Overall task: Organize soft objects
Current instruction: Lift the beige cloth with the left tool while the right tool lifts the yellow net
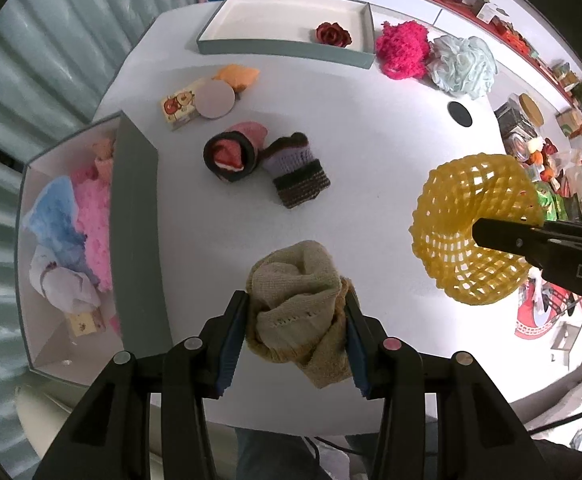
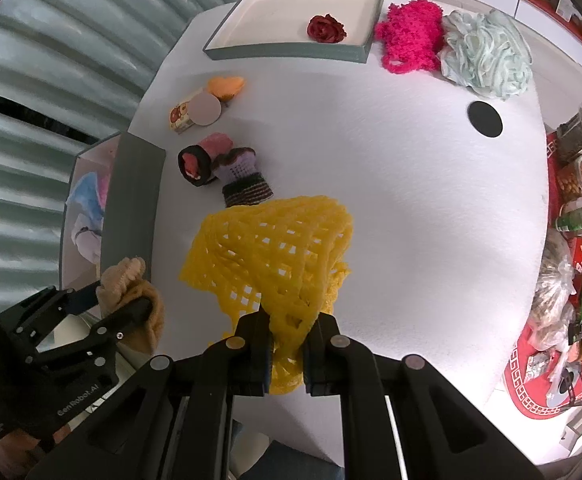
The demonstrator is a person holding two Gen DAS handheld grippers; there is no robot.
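Observation:
My left gripper (image 1: 295,316) is shut on a beige knitted cloth (image 1: 299,304) and holds it above the white table's near edge; the cloth also shows in the right wrist view (image 2: 131,292). My right gripper (image 2: 289,332) is shut on a yellow foam net (image 2: 275,248), held above the table; the net also shows in the left wrist view (image 1: 471,232). A grey box (image 1: 135,216) at the left holds pink and blue soft cloths (image 1: 71,224). A grey tray (image 1: 283,46) at the back holds a red fabric rose (image 1: 333,35).
On the table (image 1: 371,140) lie a rolled dark sock (image 1: 231,156), a purple-and-brown knit piece (image 1: 297,172), a small printed box with a round pad (image 1: 195,104), an orange plush (image 1: 237,76), a pink fluffy cloth (image 1: 403,50) and a pale bath puff (image 1: 465,64). Clutter lies on the floor at the right.

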